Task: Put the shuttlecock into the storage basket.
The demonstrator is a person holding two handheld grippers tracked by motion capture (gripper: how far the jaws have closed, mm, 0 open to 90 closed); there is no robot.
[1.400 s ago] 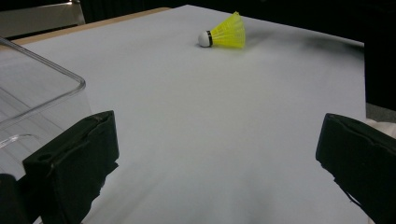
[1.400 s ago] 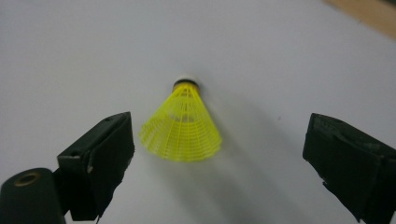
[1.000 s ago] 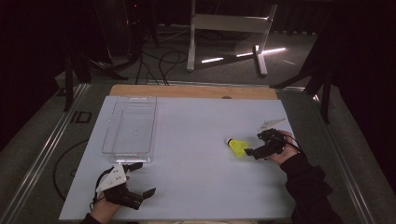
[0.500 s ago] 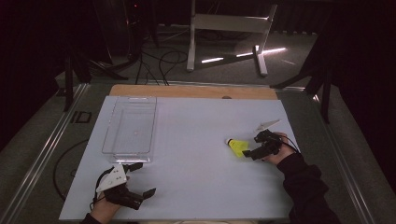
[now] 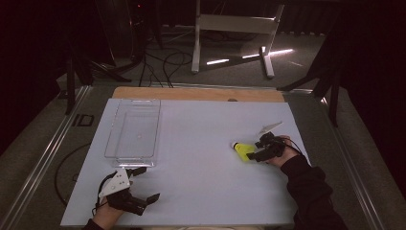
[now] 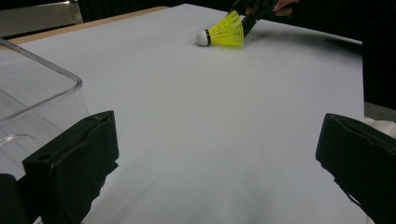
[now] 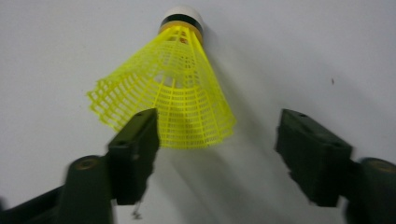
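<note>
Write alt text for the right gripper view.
A yellow shuttlecock lies on a white table, cork end pointing away, skirt toward the camera. The open right gripper frames the skirt, one jaw at its edge, the other apart.

Dark room, cable-strewn floor point(image 5: 158, 67)

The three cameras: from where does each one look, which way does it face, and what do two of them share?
High view: above the person's side, facing forward and down on the table; both hands and grippers enter below.
Left gripper view: rides the left gripper, facing across the table; open black jaws.
Right gripper view: rides the right gripper, facing down.
All share the yellow shuttlecock.
</note>
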